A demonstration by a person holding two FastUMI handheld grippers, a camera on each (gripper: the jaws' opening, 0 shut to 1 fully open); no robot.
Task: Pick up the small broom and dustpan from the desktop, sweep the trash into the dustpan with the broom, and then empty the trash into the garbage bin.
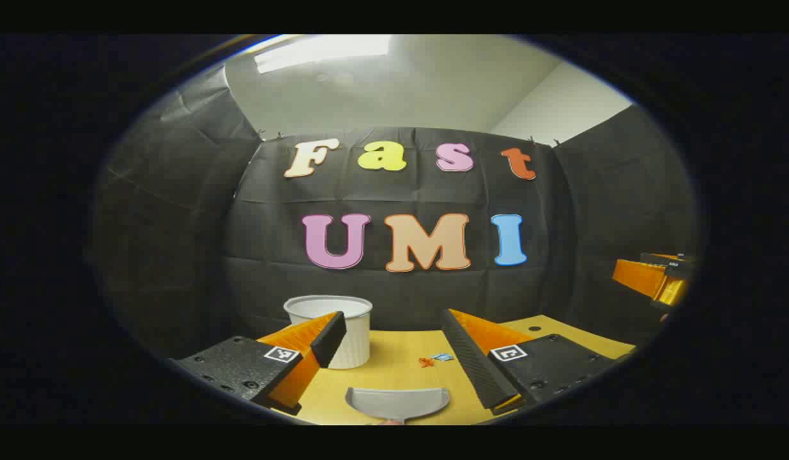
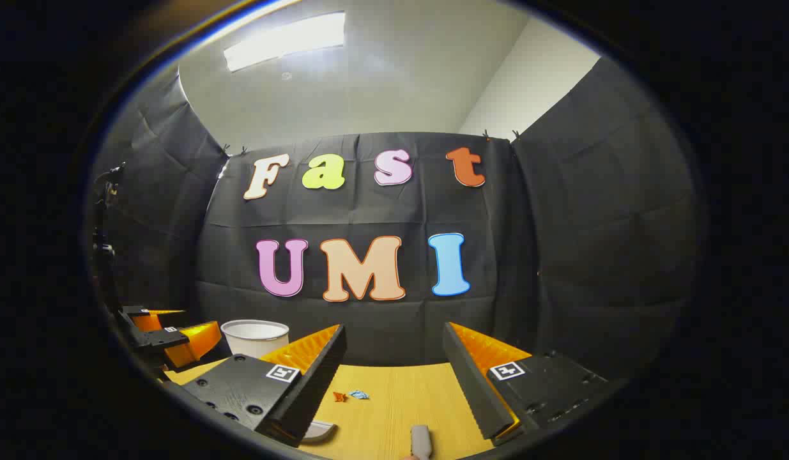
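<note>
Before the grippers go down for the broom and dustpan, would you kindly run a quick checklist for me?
1. Left gripper open, nothing between its fingers: ok.
2. Right gripper open, nothing held: ok.
3. Dustpan lying on the desktop below the left gripper: ok.
4. Broom handle lined up under the right gripper: cannot tell, just a grey end shows.
5. Trash bits lie beyond the dustpan: ok.
6. Garbage bin upright on the desktop: ok.

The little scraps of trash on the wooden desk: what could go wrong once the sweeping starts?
The orange and blue scraps are small and light, so a brisk stroke might flick them past the grey plastic dustpan. The white ribbed bin stands close beside the left gripper, whose fingers are apart, so a swing could knock it.
</note>
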